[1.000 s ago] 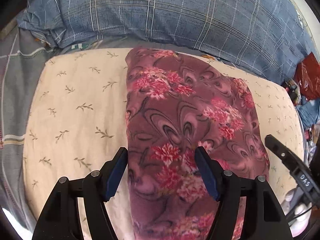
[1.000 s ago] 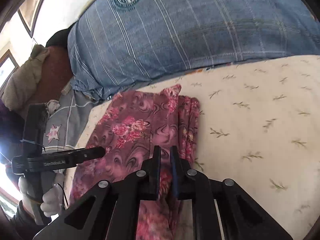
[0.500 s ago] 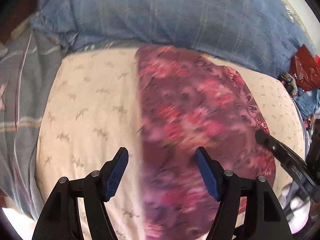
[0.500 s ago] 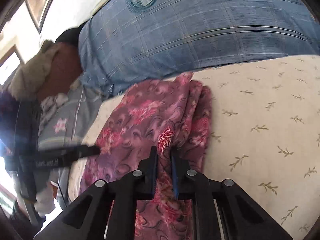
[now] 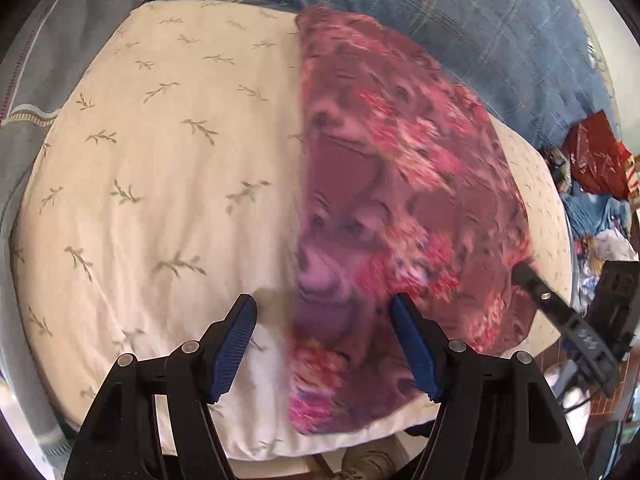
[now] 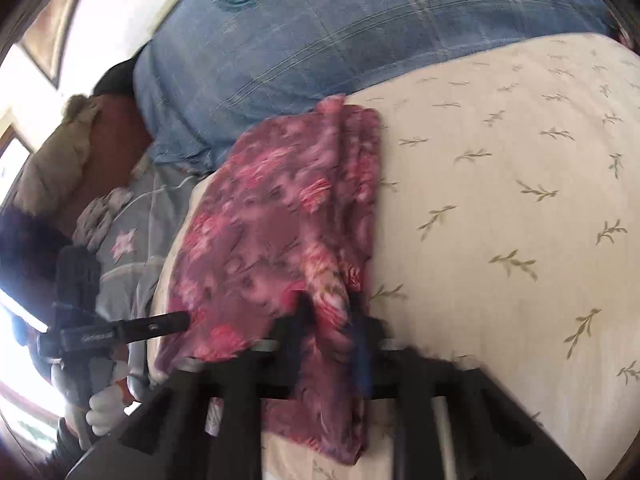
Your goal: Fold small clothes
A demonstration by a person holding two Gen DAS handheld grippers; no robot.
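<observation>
- Your left gripper [image 5: 324,312] stands wide open above the near edge of the cream pillow [image 5: 160,184]; its blue pads [image 5: 234,350] grip nothing.
- The straight left edge of the maroon floral garment [image 5: 400,208] runs up between those open jaws, so one pad hangs over bare pillow and the other over cloth.
- The garment lies as a long folded strip on the cream pillow, which is printed with small green sprigs. Its far end reaches the blue plaid bedding [image 5: 460,20], and its near end droops over the pillow's front edge.
- Your right gripper [image 6: 328,320] is clamped down on a raised fold of the garment [image 6: 280,220], close to the cloth's right-hand edge. The fingers are blurred in the right wrist view, but the fabric bunches up between them.
- From the left wrist view, the right gripper's dark finger [image 5: 536,286] meets the garment's right edge, well apart from the left gripper.
- From the right wrist view, the left gripper [image 6: 160,324] shows as a dark bar at the garment's left side, held by a white-gloved hand [image 6: 104,408].
- A red bag [image 5: 596,156] and loose clothes sit beyond the pillow on the right.
- A grey quilt [image 6: 132,232] with a pale star lies left of the pillow.
</observation>
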